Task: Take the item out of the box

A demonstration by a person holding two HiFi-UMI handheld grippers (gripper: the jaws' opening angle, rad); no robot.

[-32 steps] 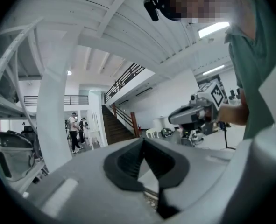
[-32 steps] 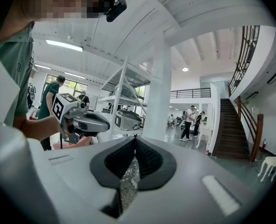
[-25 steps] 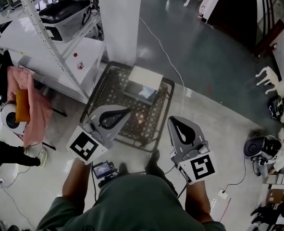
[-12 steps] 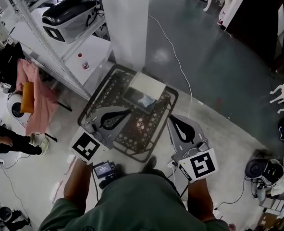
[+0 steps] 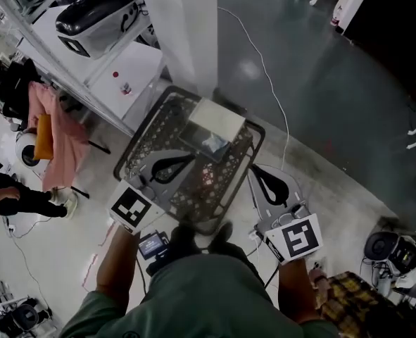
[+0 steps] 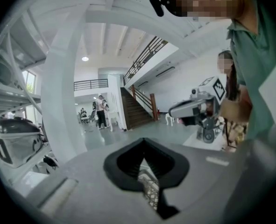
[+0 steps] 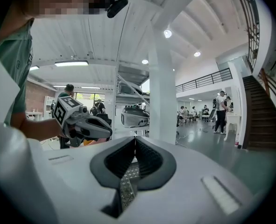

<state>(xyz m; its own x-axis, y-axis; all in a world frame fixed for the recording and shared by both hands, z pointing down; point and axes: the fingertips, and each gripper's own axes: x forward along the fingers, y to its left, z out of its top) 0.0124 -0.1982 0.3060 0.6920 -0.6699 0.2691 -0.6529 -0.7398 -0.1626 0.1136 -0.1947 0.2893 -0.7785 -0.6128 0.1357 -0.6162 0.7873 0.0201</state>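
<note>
An open box [image 5: 215, 121] with a pale lid stands on the far part of a black mesh table [image 5: 151, 136]. A bluish item [image 5: 212, 144] lies in its dark inside. My left gripper [image 5: 188, 161] hovers over the table's near half, jaws shut and empty, pointing towards the box. To the right of the table's near corner, my right gripper [image 5: 254, 170] is also shut and empty. In the left gripper view the jaws [image 6: 144, 141] meet at a point, and the right gripper [image 6: 198, 110] shows beyond. The right gripper view shows its own jaws [image 7: 135, 139] meeting, with the left gripper [image 7: 84, 122] at left.
A white pillar [image 5: 183, 27] rises just behind the table. Metal shelving at the back left carries a black-and-white case [image 5: 95, 16]. A pink cloth [image 5: 60, 132] hangs at left. A cable [image 5: 274, 97] runs over the grey floor, and gear [image 5: 394, 248] lies at right.
The head view has shifted, so the table and box now sit a little higher and nearer the middle. Both grippers keep their shut pose and have edged slightly towards the table.
</note>
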